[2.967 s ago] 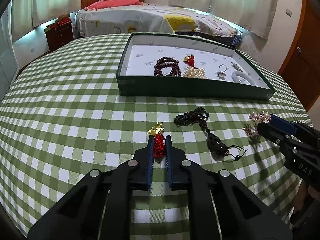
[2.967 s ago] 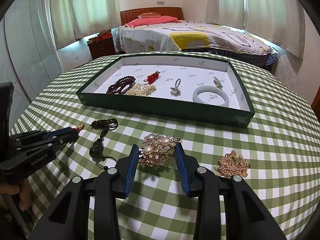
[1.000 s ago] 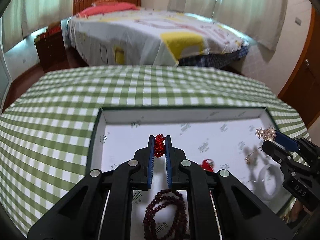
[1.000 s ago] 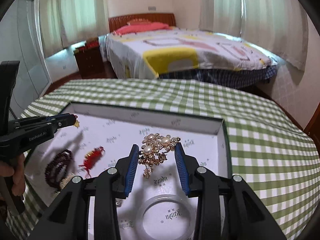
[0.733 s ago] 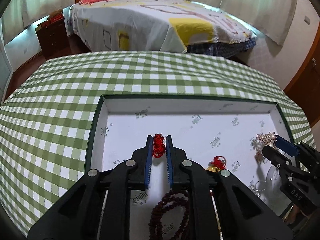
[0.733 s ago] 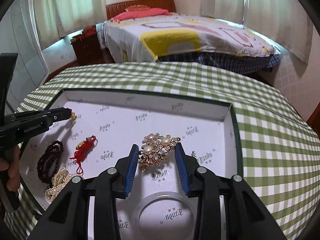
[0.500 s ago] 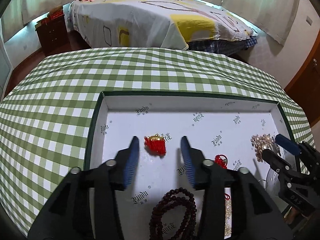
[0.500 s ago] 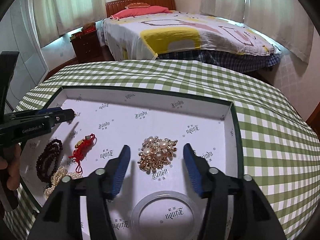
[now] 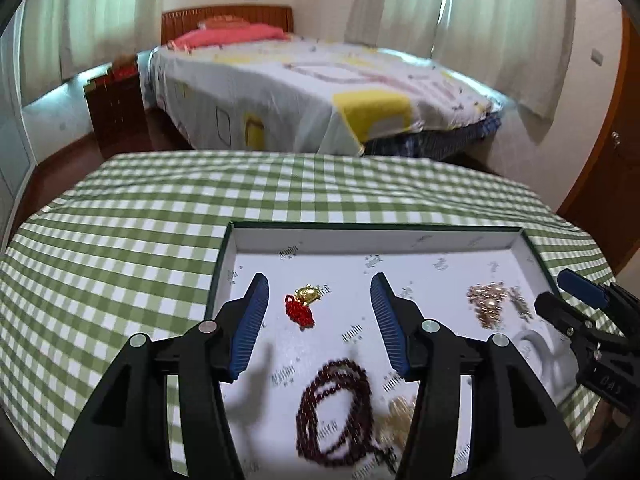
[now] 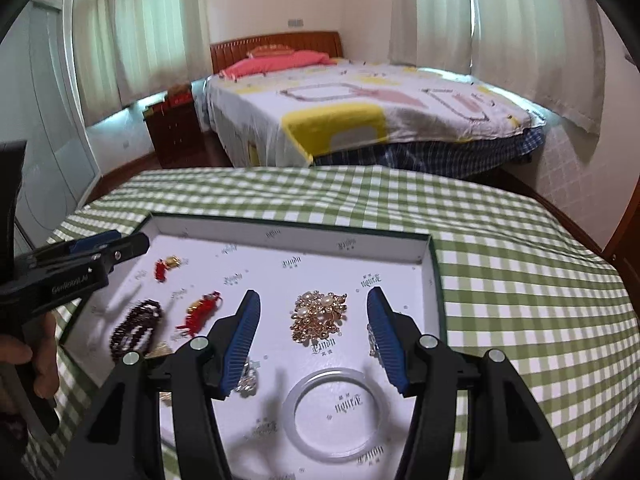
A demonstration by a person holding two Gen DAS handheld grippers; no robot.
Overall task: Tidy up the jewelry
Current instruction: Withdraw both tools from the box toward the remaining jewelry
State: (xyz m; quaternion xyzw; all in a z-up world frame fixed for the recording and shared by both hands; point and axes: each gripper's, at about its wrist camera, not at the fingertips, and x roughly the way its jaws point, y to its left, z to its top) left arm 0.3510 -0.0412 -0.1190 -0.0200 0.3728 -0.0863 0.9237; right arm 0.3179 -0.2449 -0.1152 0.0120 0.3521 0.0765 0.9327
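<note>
Both pieces were left lying in the tray (image 9: pixel 529 245) for storage: red charm (image 9: pixel 301 305) below the left gripper (image 9: pixel 316 322), pearl brooch (image 10: pixel 320 316) below the right gripper (image 10: pixel 314 338); both sets of fingers were spread wide, nothing held.

Left gripper (image 9: pixel 318 322): jaws spread wide, blue pads (image 9: pixel 250 322) facing each other, nothing between them, black arms running back to the near edge. Held by a bare hand (image 10: pixel 38 354) wrapped round the handle at the near left, as seen from the right wrist view. Right gripper (image 10: pixel 314 336): also spread wide, blue pads (image 10: pixel 384 336) well apart, gripping nothing. Both pointed toward the far side, left one level with the right and well apart from it.
</note>
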